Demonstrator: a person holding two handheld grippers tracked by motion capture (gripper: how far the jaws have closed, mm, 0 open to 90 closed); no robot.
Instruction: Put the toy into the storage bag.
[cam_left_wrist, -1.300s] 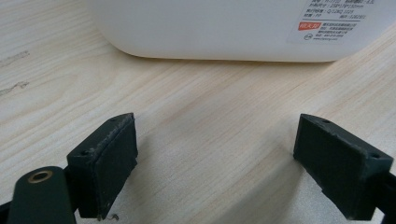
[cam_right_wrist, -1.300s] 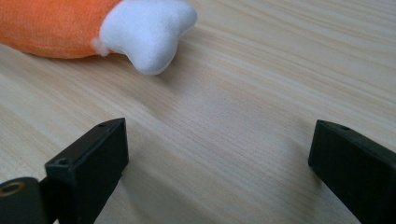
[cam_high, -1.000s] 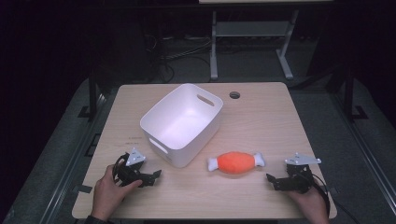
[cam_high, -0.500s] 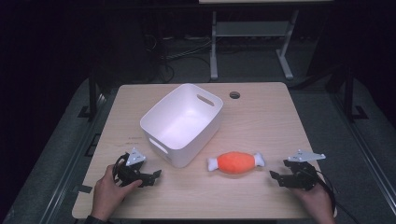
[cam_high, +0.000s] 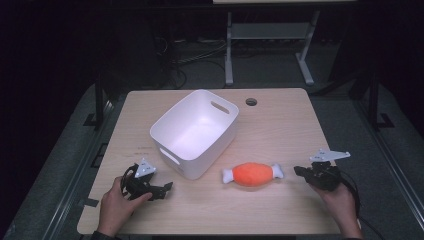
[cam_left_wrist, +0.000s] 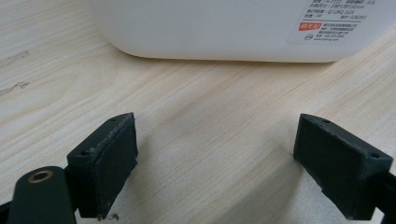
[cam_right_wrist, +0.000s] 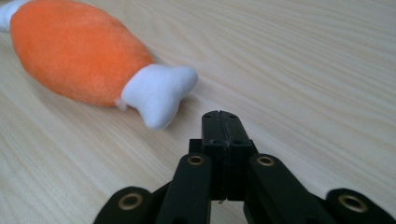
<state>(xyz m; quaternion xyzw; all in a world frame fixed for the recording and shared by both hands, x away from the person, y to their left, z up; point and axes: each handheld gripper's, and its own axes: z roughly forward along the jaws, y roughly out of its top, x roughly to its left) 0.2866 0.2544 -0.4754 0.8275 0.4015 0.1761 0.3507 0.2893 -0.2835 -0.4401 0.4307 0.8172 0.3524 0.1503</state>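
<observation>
The white plastic bin (cam_left_wrist: 224, 28) is cut off at the top of the left gripper view. Left gripper (cam_high: 167, 187), lower left, gapes wide and empty. Right gripper (cam_right_wrist: 220, 116) is pinched closed, empty, just beside the orange plush drumstick toy (cam_high: 252, 174) at centre on the light wooden table (cam_high: 280, 125).

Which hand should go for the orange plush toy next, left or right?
Right, probably. The right tongs sit just beyond the plush toy's white end with bare table between, though shut, so they must open first. The left tongs are open but farther off, facing the white bin.
</observation>
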